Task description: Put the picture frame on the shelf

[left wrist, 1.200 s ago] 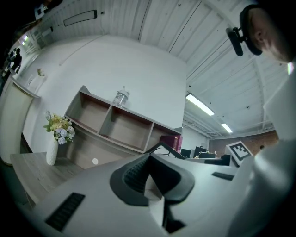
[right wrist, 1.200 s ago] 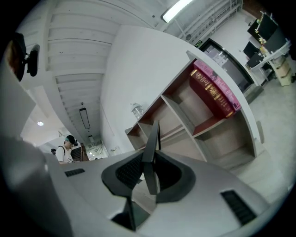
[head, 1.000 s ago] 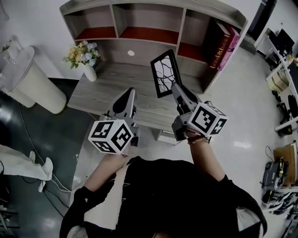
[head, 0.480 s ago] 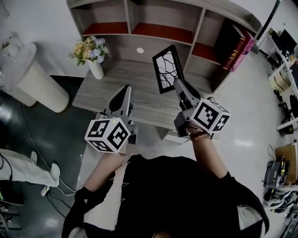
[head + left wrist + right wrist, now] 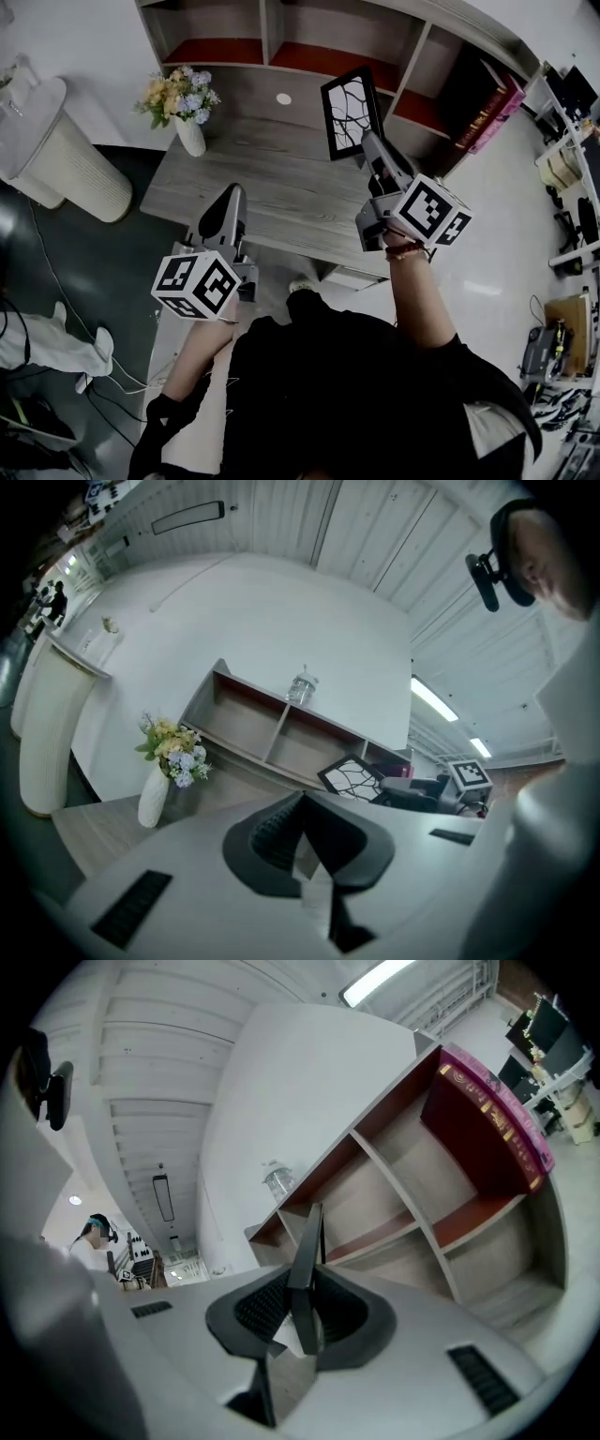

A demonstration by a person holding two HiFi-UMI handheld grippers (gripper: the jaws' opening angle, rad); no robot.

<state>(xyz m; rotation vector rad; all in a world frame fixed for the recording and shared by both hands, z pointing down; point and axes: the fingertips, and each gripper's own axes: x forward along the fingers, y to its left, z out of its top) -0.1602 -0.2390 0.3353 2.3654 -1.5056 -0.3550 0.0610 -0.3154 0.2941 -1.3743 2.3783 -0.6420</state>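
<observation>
The picture frame is up by the shelf
The right gripper pinches its edge above the desk. The left gripper is closed and empty.

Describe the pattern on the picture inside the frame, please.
Black branching lines on white, inside a black picture frame; the head view shows it best.

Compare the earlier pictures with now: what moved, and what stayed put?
The right gripper carried the picture frame closer to the shelf. The left gripper drew back toward the near edge of the desk. Unchanged: the frame stays clamped; flower vase and books unmoved.
</observation>
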